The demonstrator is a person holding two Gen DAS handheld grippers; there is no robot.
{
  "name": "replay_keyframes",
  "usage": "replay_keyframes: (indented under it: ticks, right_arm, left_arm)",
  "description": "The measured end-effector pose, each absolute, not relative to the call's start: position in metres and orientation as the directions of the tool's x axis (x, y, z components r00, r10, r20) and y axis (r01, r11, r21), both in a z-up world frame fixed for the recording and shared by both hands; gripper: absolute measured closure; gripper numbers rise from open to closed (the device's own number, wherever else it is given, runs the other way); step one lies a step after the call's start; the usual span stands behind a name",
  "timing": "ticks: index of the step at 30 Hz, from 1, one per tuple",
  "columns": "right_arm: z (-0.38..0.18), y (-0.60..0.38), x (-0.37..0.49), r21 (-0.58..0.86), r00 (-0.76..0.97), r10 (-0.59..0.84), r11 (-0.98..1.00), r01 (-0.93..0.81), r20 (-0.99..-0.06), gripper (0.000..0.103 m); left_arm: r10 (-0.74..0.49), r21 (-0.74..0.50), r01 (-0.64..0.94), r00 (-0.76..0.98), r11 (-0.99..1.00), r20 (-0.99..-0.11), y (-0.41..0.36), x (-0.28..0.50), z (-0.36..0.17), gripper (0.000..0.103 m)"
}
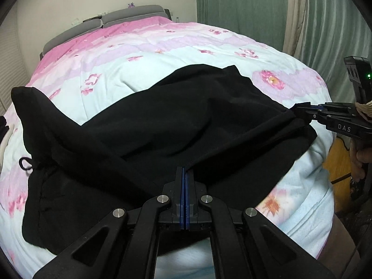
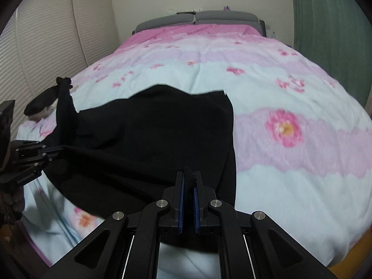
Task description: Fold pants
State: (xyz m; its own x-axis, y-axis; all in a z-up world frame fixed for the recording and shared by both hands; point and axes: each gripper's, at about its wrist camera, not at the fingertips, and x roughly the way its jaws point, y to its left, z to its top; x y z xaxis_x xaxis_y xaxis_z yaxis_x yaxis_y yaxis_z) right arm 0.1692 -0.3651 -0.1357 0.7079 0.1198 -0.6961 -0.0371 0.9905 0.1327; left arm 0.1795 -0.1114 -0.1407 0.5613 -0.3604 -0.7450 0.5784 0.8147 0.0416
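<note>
Left gripper [image 1: 185,174] pinching black pants [image 1: 176,121], right gripper [image 2: 188,176] too (bunched fabric)

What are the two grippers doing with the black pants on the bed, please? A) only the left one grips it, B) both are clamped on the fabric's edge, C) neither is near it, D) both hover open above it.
B: the left gripper and the right gripper each have their jaws closed on the edge of the black pants, lifting it off the bed.

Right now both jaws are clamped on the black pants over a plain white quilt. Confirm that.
One detail is wrong: the quilt is not plain white. The right wrist view shows it pale blue and pink with a flower print. The rest holds: the left gripper and right gripper are both clamped on the black pants.
</note>
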Motion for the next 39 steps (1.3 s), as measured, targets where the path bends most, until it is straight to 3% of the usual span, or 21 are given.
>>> replay_keyframes:
  ticks: [14, 23, 29, 39]
  right_arm:
    - [-0.162, -0.38, 0.156, 0.156, 0.72, 0.13, 0.987, -0.031, -0.682, 0.096]
    - [-0.165, -0.375, 0.137, 0.088, 0.756, 0.118, 0.993, -0.08, -0.643, 0.094]
    - [-0.16, -0.384, 0.123, 0.106, 0.775, 0.13, 0.991, -0.082, -0.618, 0.077]
    - [-0.138, -0.408, 0.102, 0.339, 0.769, 0.208, 0.941, 0.012, -0.605, 0.068]
  left_arm:
    - [-0.348, 0.002, 0.529, 0.561, 0.849, -0.751, -0.116, 0.166, -0.162, 0.1]
    - [-0.357, -0.023, 0.519, 0.553, 0.854, -0.753, -0.11, 0.159, -0.166, 0.1]
    - [-0.379, -0.07, 0.502, 0.546, 0.862, -0.747, -0.106, 0.16, -0.159, 0.1]
    - [-0.396, -0.087, 0.494, 0.566, 0.865, -0.723, -0.098, 0.146, -0.134, 0.094]
